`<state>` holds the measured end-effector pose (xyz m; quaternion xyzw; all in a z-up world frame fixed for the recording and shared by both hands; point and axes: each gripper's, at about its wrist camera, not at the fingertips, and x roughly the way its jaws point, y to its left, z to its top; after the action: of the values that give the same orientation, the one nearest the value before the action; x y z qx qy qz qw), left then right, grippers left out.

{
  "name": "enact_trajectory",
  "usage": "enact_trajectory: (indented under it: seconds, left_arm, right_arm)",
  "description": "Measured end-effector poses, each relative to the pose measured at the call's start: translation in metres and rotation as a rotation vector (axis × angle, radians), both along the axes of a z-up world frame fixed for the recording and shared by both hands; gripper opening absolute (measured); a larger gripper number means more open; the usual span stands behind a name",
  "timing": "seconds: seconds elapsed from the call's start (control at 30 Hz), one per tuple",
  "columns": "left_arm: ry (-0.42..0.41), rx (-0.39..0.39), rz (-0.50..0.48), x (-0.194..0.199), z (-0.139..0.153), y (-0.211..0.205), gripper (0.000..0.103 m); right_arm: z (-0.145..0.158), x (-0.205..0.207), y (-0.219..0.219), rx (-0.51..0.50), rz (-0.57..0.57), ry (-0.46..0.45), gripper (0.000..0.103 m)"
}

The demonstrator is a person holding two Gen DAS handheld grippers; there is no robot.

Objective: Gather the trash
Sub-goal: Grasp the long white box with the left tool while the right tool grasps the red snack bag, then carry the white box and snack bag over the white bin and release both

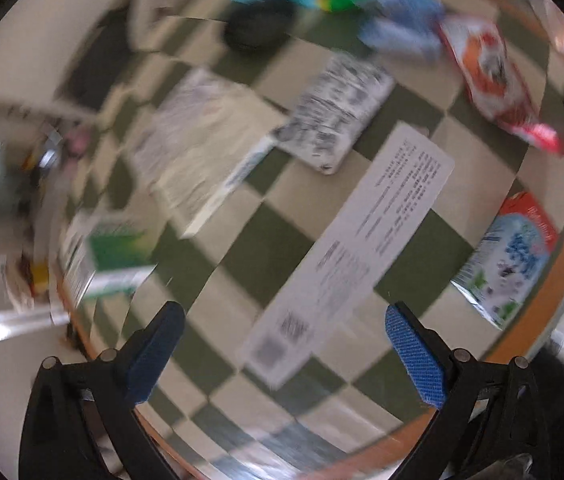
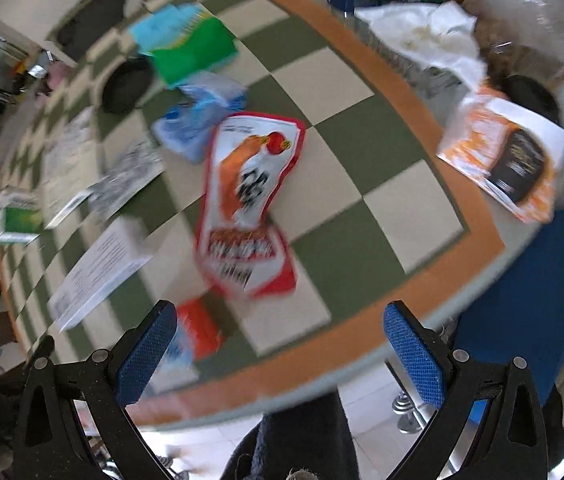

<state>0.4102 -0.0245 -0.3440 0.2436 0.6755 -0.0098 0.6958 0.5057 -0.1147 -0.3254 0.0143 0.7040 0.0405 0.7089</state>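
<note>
Trash is spread over the checked counter [image 2: 346, 128]: one red snack bag [image 2: 248, 200] ahead of the wide, empty right tongs [image 2: 280, 342], one white printed sheet [image 1: 346, 256] between the wide, empty left tongs [image 1: 284, 346]. Its writing is too blurred to read.

My left gripper [image 1: 284, 344] hangs wide open above the checkered tablecloth [image 1: 266, 236]. A long white printed sheet [image 1: 356, 248] lies just ahead between my fingers; a red-and-white wrapper [image 1: 494, 80] sits farther right.

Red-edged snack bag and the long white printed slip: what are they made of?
Red-edged snack bag: likely glossy plastic film; it lies crumpled with printed graphics, though blurred. Long white printed slip: looks like matte paper or thin card, lying flat with fine print and codes.
</note>
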Motion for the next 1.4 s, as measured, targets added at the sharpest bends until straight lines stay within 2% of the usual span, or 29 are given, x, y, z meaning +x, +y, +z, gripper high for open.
enact_trajectory:
  seconds: [0.07,0.1,0.13,0.17,0.2,0.3,0.4,0.5,0.53,0.57,0.63,0.7,0.77,0.8,0.9,0.97,1.03,1.13,1.4]
  left_arm:
    - [0.064,0.003,-0.056,0.008,-0.021,-0.001,0.101]
    - [0.080,0.010,-0.070,0.012,-0.027,-0.001,0.096]
    - [0.102,-0.006,-0.079,0.014,-0.034,-0.001,0.077]
    - [0.122,-0.029,-0.072,0.016,-0.038,0.000,0.063]
    - [0.138,-0.050,-0.053,0.017,-0.041,0.002,0.053]
    - [0.125,-0.049,-0.011,0.015,-0.042,0.005,0.053]
    - [0.156,-0.087,0.172,0.008,-0.044,0.023,0.052]
    - [0.179,-0.160,0.409,-0.009,-0.046,0.047,0.052]
    - [0.182,-0.194,0.529,-0.019,-0.047,0.061,0.052]
    - [0.177,-0.214,0.605,-0.026,-0.048,0.070,0.052]
    - [0.149,-0.236,0.765,-0.042,-0.050,0.091,0.052]
    - [0.099,-0.252,0.858,-0.054,-0.051,0.107,0.053]
    - [0.086,-0.260,0.881,-0.057,-0.060,0.116,0.053]
    - [0.083,-0.254,0.882,-0.059,-0.063,0.120,0.053]
    - [0.062,-0.216,0.836,-0.054,-0.077,0.121,0.048]
    - [0.037,-0.206,0.817,-0.045,-0.073,0.120,0.047]
    - [0.013,-0.200,0.807,-0.051,-0.072,0.124,0.046]
    - [-0.028,-0.187,0.811,-0.061,-0.070,0.126,0.046]
    - [-0.179,-0.136,0.844,-0.109,-0.044,0.162,0.046]
  right_arm:
    - [-0.019,0.015,0.003,-0.005,0.004,0.033,0.103]
    - [-0.028,0.021,0.005,-0.008,0.008,0.049,0.103]
    - [-0.033,0.025,0.006,-0.008,0.008,0.060,0.103]
    - [-0.039,0.029,0.007,-0.005,0.007,0.066,0.103]
    - [-0.044,0.033,0.009,-0.004,0.005,0.071,0.103]
    - [-0.062,0.043,0.020,0.003,0.009,0.083,0.103]
    - [-0.075,0.048,0.037,0.003,0.053,0.052,0.103]
    - [-0.084,0.045,0.056,-0.067,0.116,0.009,0.097]
    - [-0.084,0.043,0.060,-0.081,0.132,-0.007,0.092]
    - [-0.083,0.038,0.066,-0.107,0.164,-0.043,0.088]
    - [-0.079,0.029,0.074,-0.131,0.201,-0.087,0.060]
    - [-0.078,0.022,0.077,-0.108,0.220,-0.103,0.056]
    - [-0.074,0.018,0.078,-0.102,0.232,-0.126,0.048]
    - [-0.073,0.017,0.079,-0.098,0.249,-0.132,0.036]
    - [-0.067,0.015,0.070,-0.071,0.265,-0.130,0.030]
    - [-0.058,0.018,0.069,-0.054,0.265,-0.133,0.026]
    - [-0.054,0.018,0.064,-0.023,0.258,-0.147,0.017]
    - [-0.043,0.020,0.051,0.039,0.221,-0.128,0.013]
    - [-0.014,0.013,0.028,0.093,0.194,-0.145,0.012]
